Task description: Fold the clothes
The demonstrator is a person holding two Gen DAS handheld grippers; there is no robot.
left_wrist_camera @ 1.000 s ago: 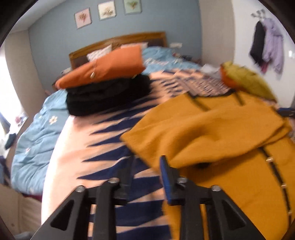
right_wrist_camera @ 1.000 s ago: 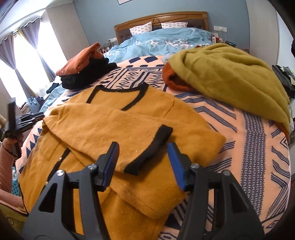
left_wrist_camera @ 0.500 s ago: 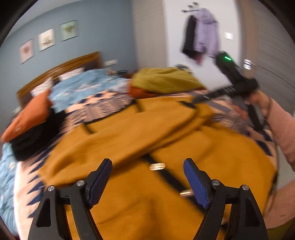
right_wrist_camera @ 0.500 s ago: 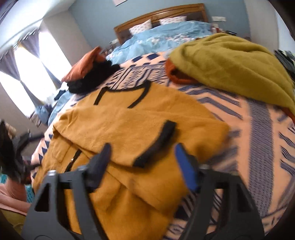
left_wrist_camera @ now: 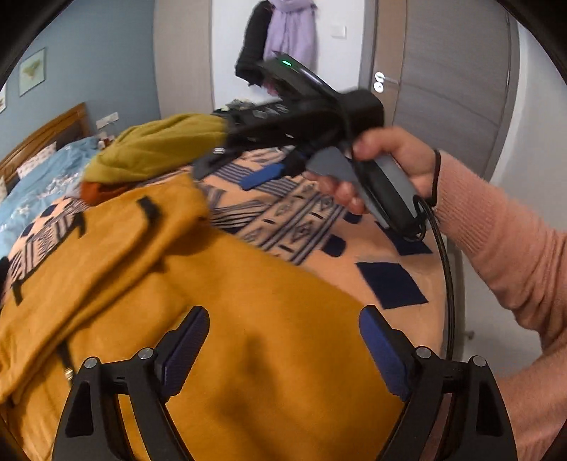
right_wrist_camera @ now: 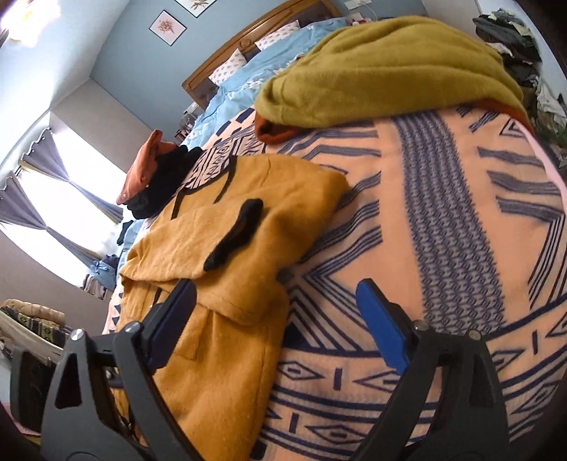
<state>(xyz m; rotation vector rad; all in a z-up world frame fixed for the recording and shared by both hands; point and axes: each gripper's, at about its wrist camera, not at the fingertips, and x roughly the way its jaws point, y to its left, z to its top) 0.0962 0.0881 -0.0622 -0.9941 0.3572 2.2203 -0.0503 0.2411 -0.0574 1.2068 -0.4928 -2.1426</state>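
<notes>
My left gripper [left_wrist_camera: 283,349] stands wide apart, with nothing between its blue pads [left_wrist_camera: 184,354]; it hangs over the lower body of the mustard cardigan [left_wrist_camera: 248,337], and I cannot tell whether the tips touch the cloth. My right gripper [right_wrist_camera: 276,319] is equally wide and holds nothing. Its left finger sits above the cardigan's right edge, its right finger above the patterned blanket [right_wrist_camera: 460,220].

The cardigan lies flat on the blanket, one sleeve folded across the chest, the black cuff [right_wrist_camera: 235,237] uppermost.

The left wrist view alone shows the right hand [left_wrist_camera: 382,170] gripping the tool's handle, a pink sleeve [left_wrist_camera: 514,255], a grey door [left_wrist_camera: 450,71] and coats on a wall hook [left_wrist_camera: 280,32]. The right wrist view alone shows the window with tied curtains [right_wrist_camera: 46,198] and a folded stack, orange over black [right_wrist_camera: 152,177], beyond the collar. Both views show the olive garment [right_wrist_camera: 382,67] heaped over something orange near the cardigan's shoulder.
</notes>
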